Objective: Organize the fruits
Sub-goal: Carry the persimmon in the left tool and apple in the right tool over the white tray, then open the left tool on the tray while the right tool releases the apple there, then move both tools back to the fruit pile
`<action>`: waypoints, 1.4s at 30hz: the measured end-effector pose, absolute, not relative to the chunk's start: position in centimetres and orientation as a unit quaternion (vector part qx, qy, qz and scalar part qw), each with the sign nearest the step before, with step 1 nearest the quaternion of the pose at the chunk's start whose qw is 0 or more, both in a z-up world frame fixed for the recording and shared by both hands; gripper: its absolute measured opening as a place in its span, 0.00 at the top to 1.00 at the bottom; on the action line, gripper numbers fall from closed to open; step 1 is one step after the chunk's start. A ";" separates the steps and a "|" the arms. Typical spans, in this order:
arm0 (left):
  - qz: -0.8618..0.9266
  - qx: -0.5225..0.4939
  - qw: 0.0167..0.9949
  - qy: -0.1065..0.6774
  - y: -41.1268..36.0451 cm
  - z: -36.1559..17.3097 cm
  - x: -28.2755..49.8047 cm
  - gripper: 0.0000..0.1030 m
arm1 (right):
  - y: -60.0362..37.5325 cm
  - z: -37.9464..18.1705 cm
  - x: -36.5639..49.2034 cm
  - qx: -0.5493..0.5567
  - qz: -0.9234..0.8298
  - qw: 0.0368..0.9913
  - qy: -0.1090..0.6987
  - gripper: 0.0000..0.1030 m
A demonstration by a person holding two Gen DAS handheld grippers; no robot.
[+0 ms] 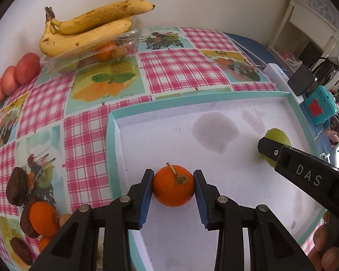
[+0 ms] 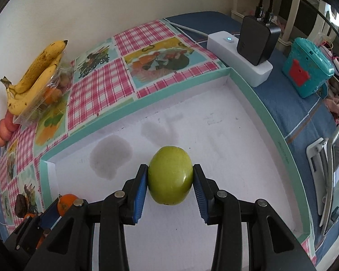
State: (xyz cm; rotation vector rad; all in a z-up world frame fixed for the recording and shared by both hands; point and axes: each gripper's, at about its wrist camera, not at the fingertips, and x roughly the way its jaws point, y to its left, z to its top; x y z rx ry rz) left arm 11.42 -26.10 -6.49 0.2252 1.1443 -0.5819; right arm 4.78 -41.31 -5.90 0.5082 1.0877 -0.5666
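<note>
My left gripper (image 1: 173, 181) is shut on a small orange (image 1: 173, 186) with a stem, held over the near left part of a white tray (image 1: 214, 94) with a teal rim. My right gripper (image 2: 170, 179) is shut on a green apple (image 2: 169, 178) over the middle of the same tray (image 2: 147, 99). In the left wrist view the right gripper's finger partly hides the green apple (image 1: 279, 136) at the tray's right side. In the right wrist view the orange (image 2: 66, 204) shows at the lower left behind the left gripper's body.
Bananas (image 1: 90, 29) lie on a clear plastic box (image 1: 88, 56) of fruit by the far wall, with red apples (image 1: 22, 72) to their left. A white power strip (image 2: 237, 56) with a black charger (image 2: 256, 38) and a teal toy (image 2: 307, 70) stand right of the tray.
</note>
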 end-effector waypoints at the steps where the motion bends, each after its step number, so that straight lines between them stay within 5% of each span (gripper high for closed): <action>1: -0.270 0.108 0.796 0.531 -26.2 -6.5 11.4 0.63 | -41.3 -5.9 4.8 0.234 -0.263 0.788 0.505 0.60; 8: -0.267 0.123 0.794 0.532 -26.3 -6.5 11.1 0.61 | -41.2 -5.9 4.9 0.232 -0.263 0.787 0.507 0.60; 12: -0.268 0.119 0.789 0.540 -26.3 -6.3 10.9 0.49 | -41.2 -6.0 5.0 0.226 -0.267 0.785 0.511 0.58; 14: -0.271 0.109 0.786 0.545 -26.0 -6.0 10.7 0.40 | -41.2 -6.0 4.9 0.228 -0.264 0.784 0.513 0.49; 22: -0.273 0.069 0.784 0.553 -23.3 -3.7 10.4 0.33 | -41.1 -4.3 3.9 0.220 -0.273 0.789 0.505 0.35; 25: -0.251 0.078 0.792 0.551 -22.1 -2.9 10.0 0.14 | -40.8 -3.4 3.4 0.216 -0.273 0.793 0.501 0.29; 30: -0.218 0.076 0.803 0.549 -19.2 -2.2 9.5 0.12 | -39.8 -2.3 2.4 0.215 -0.275 0.798 0.492 0.27; 33: -0.181 0.069 0.814 0.547 -16.9 -2.1 9.6 0.00 | -38.9 -2.0 1.9 0.217 -0.273 0.800 0.489 0.15; 42: -0.109 0.021 0.844 0.525 -9.7 -0.9 9.8 0.00 | -35.3 -1.2 1.4 0.212 -0.243 0.820 0.474 0.15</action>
